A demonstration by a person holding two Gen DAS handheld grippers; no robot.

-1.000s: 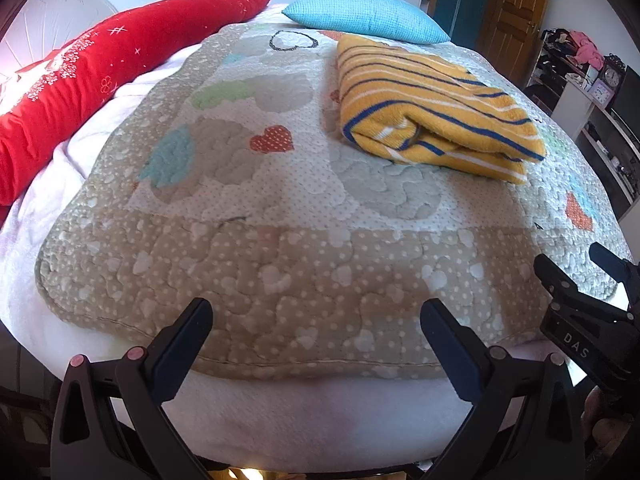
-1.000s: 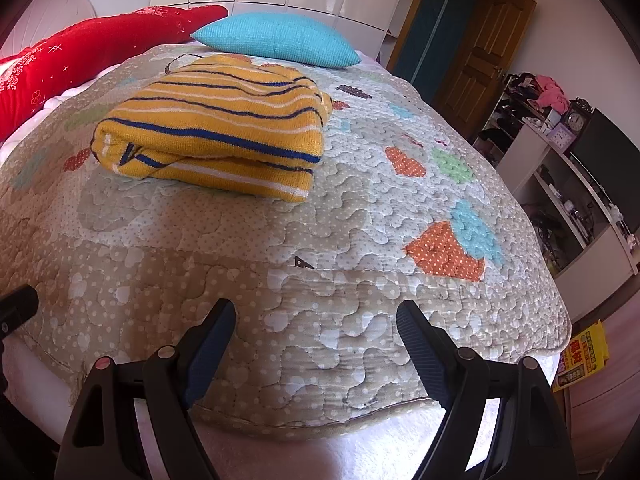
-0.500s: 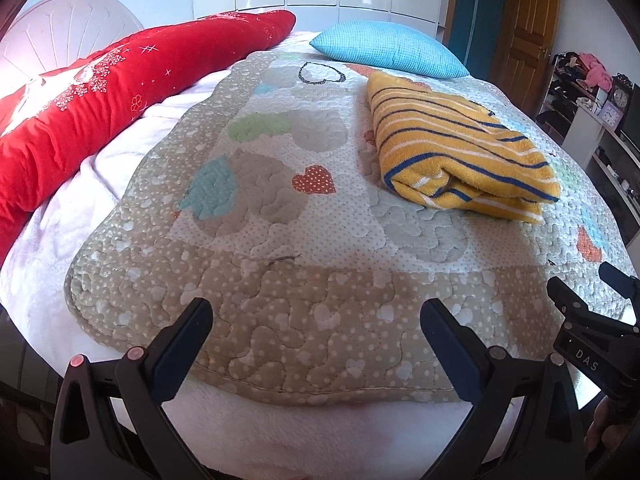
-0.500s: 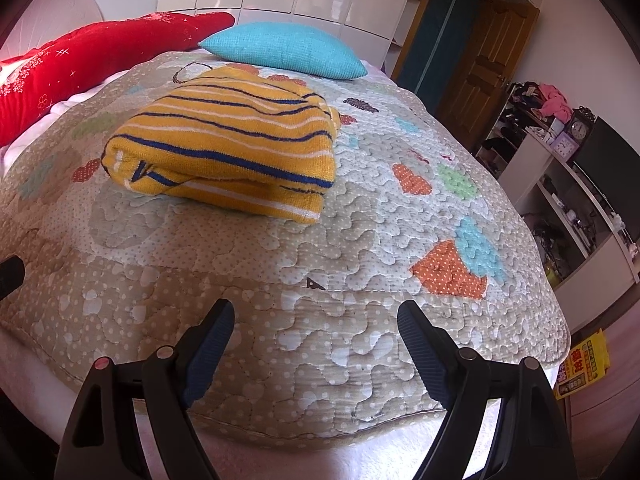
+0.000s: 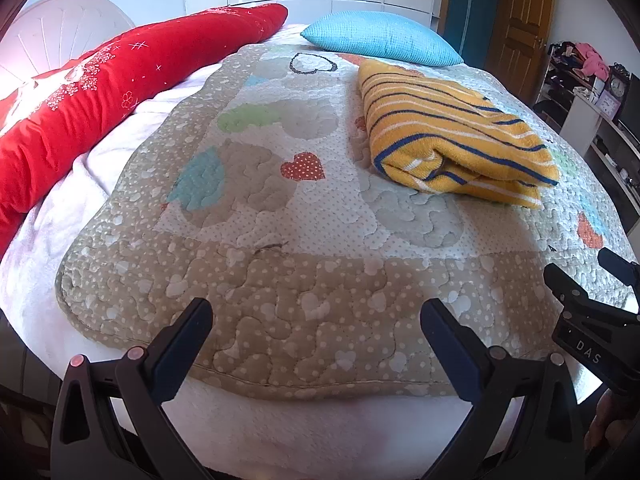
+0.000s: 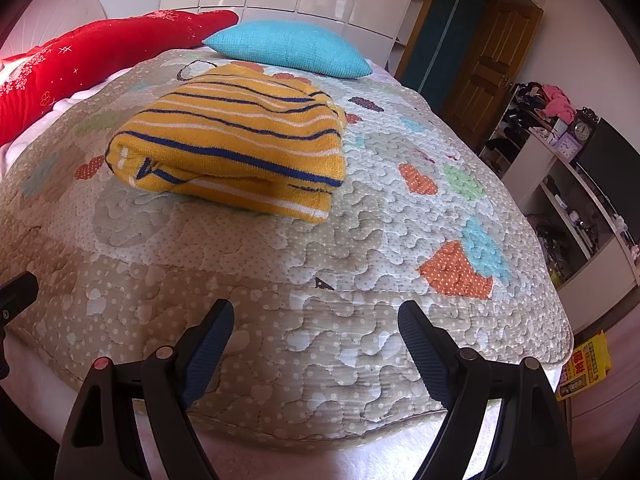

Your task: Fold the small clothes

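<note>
My left claw (image 5: 316,318) and right claw (image 6: 316,320): black plastic frames, dark blue ribbed pads, pink pivot pins; one housing lettered "DAS".

Bed (image 5: 72,208) w/ quilt (image 5: 320,280); folded striped sweater (image 5: 452,132), blue pillow (image 5: 380,38), red bolster (image 5: 120,76)

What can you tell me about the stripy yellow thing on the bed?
The yellow garment is a soft, knitted-looking piece with dark blue and white stripes. It is folded into a thick, tidy bundle; the layers show at its near edge. It lies flat on the heart-patterned quilt, just in front of the blue pillow. Only the quilt touches it: both tongs, left and right, are open, near the bed's edge.
</note>
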